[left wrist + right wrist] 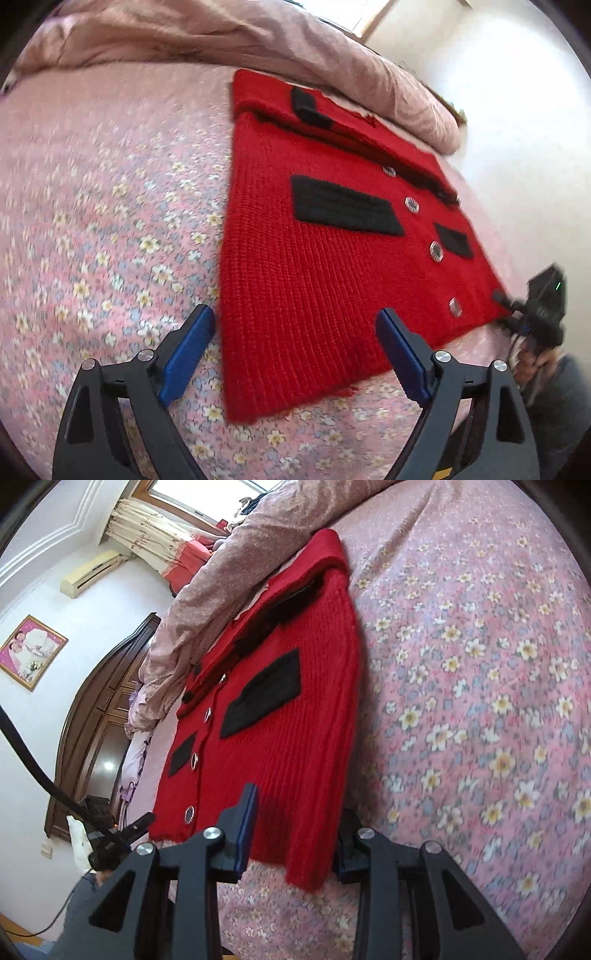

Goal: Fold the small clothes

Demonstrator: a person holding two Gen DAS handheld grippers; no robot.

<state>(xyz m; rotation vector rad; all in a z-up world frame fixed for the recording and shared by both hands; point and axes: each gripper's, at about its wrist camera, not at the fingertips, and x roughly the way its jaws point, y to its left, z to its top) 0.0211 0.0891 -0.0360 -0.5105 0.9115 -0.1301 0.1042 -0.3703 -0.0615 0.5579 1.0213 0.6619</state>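
A red knitted cardigan (314, 280) with black patches and silver buttons lies flat on the pink flowered bedsheet (103, 221), sleeves folded in at the far end. My left gripper (295, 336) stands wide open over the cardigan's near hem, blue pads on either side and nothing pinched. In the right wrist view the cardigan (295, 716) stretches away from me. My right gripper (299, 834) is open, with the near hem corner lying between its fingers and covering part of the right one. The right gripper (517, 314) also shows at the cardigan's far hem corner in the left wrist view.
A bunched pink duvet (332, 55) borders the cardigan's far side. A dark wooden headboard (96, 716), white wall and framed picture (31, 651) lie beyond the bed. A black cable (29, 760) runs to the left gripper (122, 834). A person's hand (528, 365) holds the right gripper.
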